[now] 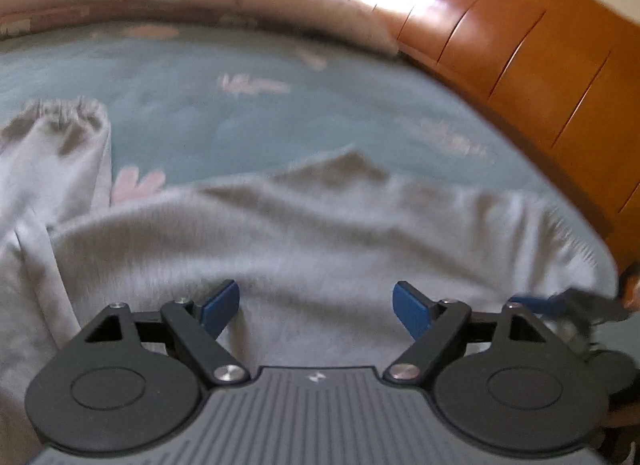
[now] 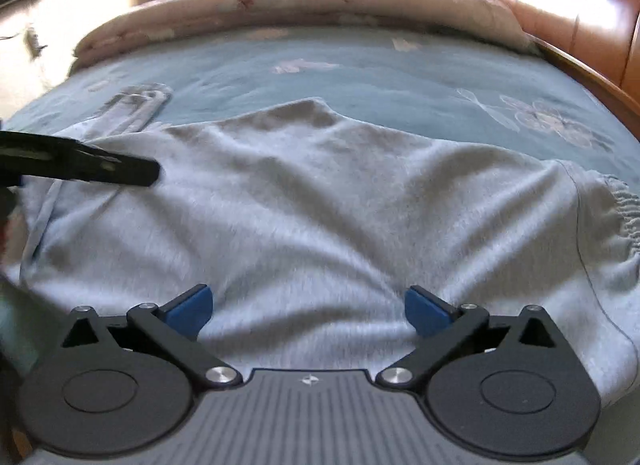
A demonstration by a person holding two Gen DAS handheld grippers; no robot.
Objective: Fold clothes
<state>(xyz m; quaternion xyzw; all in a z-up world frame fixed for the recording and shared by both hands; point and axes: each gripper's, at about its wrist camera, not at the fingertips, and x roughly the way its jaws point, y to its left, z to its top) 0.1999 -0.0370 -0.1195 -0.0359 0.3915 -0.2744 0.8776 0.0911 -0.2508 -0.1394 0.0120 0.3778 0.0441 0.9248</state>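
Grey sweatpants (image 2: pixel 312 201) lie rumpled on the blue bed (image 2: pixel 360 73), left gripper (image 1: pixel 316 307) and right gripper (image 2: pixel 308 309) both wide open, empty above them; elastic waistband (image 2: pixel 624 217) visible only in right view.

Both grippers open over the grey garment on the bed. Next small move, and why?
Probably lower the left gripper and right gripper onto the near edge of the grey garment and close. Both sets of fingers stand apart with only cloth between them, gripping nothing, and the garment lies spread but wrinkled on the blue bedspread.
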